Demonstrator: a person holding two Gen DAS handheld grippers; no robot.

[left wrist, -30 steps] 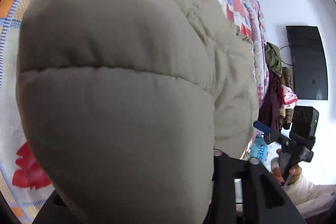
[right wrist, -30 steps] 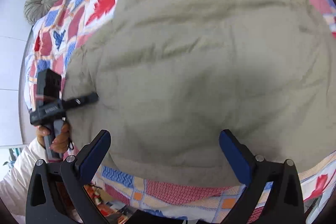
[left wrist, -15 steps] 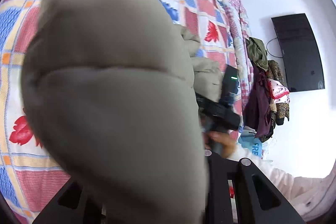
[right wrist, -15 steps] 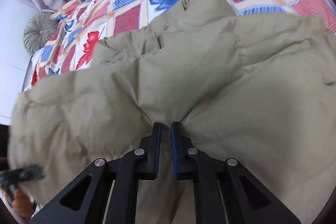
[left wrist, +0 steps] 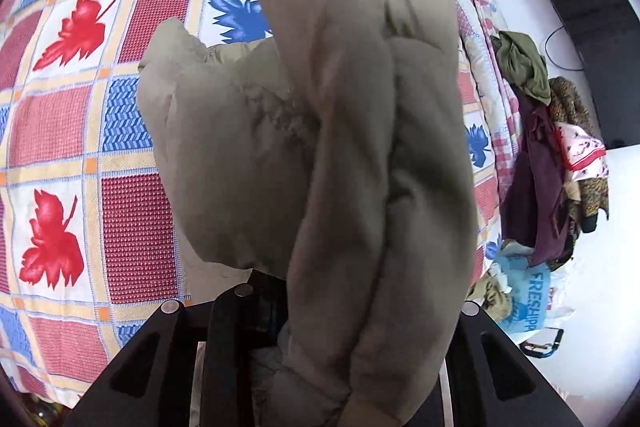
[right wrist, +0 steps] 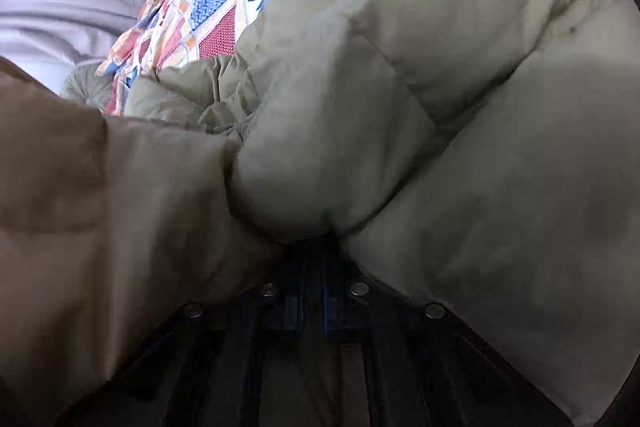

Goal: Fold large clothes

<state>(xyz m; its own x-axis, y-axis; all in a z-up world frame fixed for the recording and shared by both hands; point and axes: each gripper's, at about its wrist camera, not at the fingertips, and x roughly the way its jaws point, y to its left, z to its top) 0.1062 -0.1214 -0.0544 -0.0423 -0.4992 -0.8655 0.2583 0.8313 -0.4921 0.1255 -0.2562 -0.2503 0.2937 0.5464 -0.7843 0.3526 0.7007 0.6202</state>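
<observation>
A large beige padded jacket [left wrist: 340,131] fills both views. In the left wrist view it hangs bunched over my left gripper [left wrist: 280,303], whose jaws are close together with the fabric between them; the fingertips are hidden by the cloth. In the right wrist view the jacket [right wrist: 420,99] bulges right in front of the camera. My right gripper [right wrist: 314,267] is shut on a fold of it, its blue pads [right wrist: 298,303] almost touching. The jacket is lifted above the patchwork bedspread [left wrist: 68,131].
The bed with its red, blue and white leaf-pattern cover [right wrist: 200,7] lies under the jacket. Clothes hang on a rack [left wrist: 556,167] at the right, with a dark TV [left wrist: 596,51] on the white wall and a blue bag [left wrist: 524,299] on the floor.
My right gripper went from open to shut on the jacket. Both grippers have raised the jacket off the bed and it is now bunched between them.
</observation>
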